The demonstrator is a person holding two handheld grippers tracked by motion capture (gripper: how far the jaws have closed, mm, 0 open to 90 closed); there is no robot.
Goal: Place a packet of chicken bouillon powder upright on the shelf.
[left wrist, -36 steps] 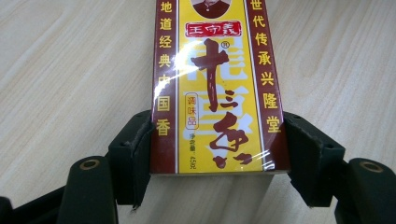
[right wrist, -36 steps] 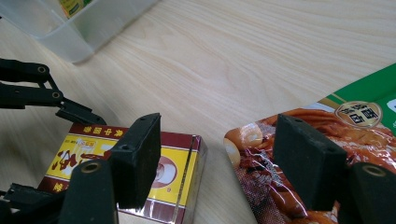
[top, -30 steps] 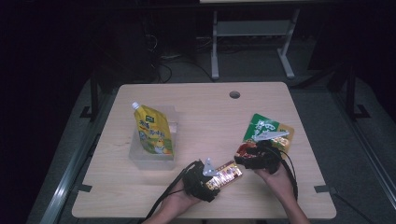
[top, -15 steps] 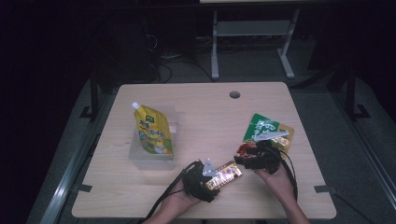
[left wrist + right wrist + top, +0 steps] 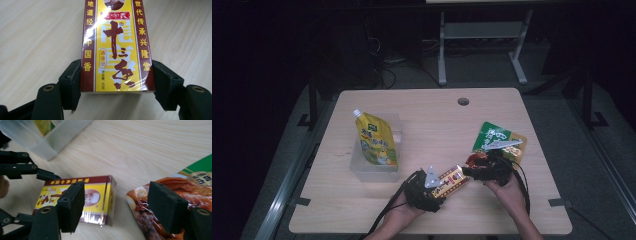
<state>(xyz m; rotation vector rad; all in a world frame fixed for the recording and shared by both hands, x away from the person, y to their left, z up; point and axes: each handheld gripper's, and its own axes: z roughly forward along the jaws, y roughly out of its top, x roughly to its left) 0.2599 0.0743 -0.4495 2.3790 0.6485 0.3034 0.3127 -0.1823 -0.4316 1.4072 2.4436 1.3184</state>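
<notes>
The left tool [image 5: 435,186] pinches a yellow-and-maroon box [image 5: 116,45] by its long sides, both black pads pressed flat against the maroon edges in the left gripper view. The box reaches forward from that tool, low over the wooden counter [image 5: 432,120], its far end toward the right tool [image 5: 473,169]. The right tool's jaws stand spread with nothing pressed between them; in the right gripper view one pad sits in front of the box's near face and the other over a red food packet [image 5: 160,205], with bare counter in the gap. The packet lies just beside the box's end, and a green pouch [image 5: 498,137] lies just beyond the right tool. Well off past the left tool stands a clear plastic tub [image 5: 374,167] with a yellow spouted pouch [image 5: 374,140] leaning in it.
</notes>
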